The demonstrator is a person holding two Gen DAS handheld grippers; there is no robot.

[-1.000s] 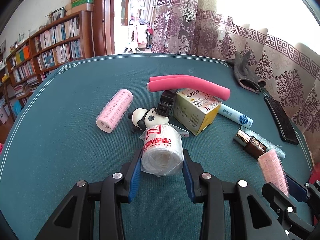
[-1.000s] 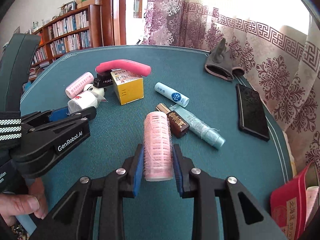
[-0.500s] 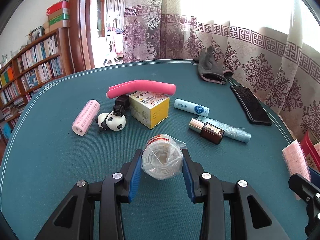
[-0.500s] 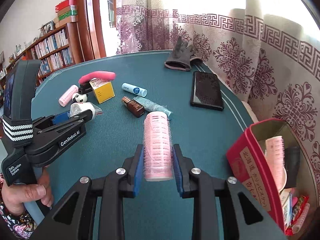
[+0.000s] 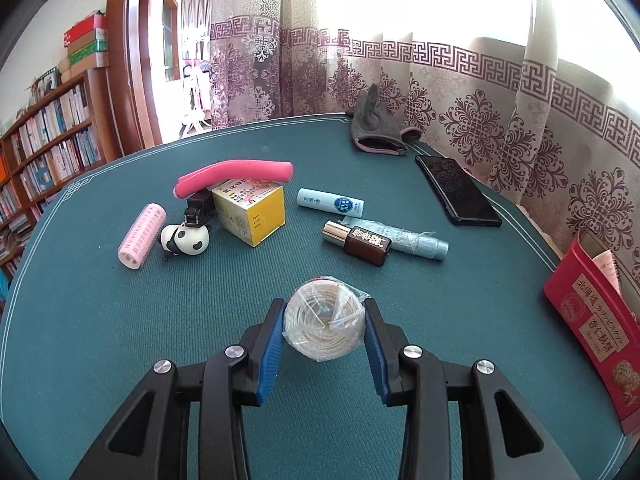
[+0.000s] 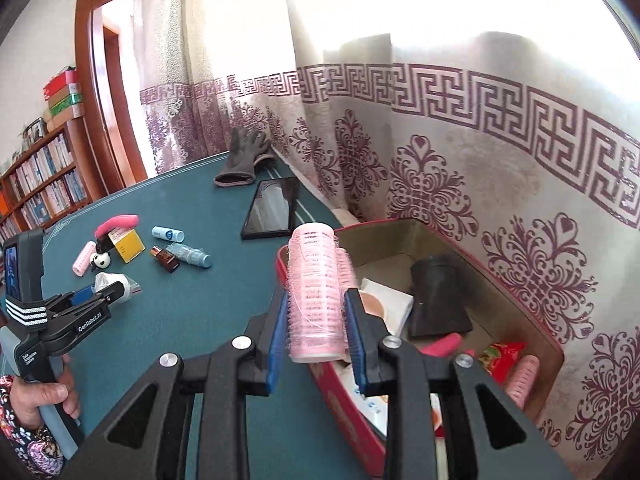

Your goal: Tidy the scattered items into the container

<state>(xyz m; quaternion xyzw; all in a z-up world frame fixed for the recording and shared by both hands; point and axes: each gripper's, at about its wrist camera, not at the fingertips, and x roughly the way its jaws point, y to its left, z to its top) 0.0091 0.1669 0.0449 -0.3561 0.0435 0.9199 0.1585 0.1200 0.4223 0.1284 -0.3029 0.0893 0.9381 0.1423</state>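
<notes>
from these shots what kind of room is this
Most likely a home living room or study: packed bookshelves along one wall, patterned lace curtains at a bright window, and a teal-clothed table strewn with household items.

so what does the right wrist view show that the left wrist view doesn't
Only the right wrist view: the inside of the red box with a black object and a snack packet, the right hand-held gripper shut on a pink roller, and the person's hand.

Only the left wrist view: the roll's coiled end, seen close between the left hand-held gripper's pads.

Both: the green table, the phone, the glove, the yellow box and the panda toy.
</notes>
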